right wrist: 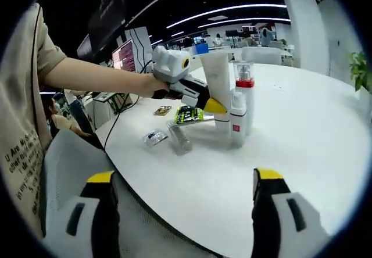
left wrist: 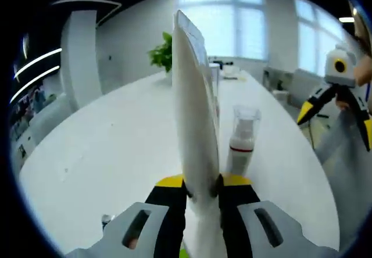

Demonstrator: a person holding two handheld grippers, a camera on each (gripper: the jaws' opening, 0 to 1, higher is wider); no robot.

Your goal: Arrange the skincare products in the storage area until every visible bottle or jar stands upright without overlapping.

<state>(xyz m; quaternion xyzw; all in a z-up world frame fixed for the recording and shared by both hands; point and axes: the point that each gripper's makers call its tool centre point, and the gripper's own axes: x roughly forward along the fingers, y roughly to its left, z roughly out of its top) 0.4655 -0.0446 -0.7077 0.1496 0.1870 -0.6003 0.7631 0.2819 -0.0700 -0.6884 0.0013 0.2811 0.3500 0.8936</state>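
Printed lettering on the person's beige T-shirt, at the left edge of the right gripper view: several lines of dark text, of which only fragments such as "U Are M…" and "other…" can be made out. Red label band on the pump bottle, behind the small white bottle with a red mark: neither can be read.

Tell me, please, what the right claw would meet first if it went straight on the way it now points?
Probably the small white bottle beside the white tube that the left claw holds; bare table lies before it. Depth is hard to judge, so the right claw, which is open, might pass beside it.
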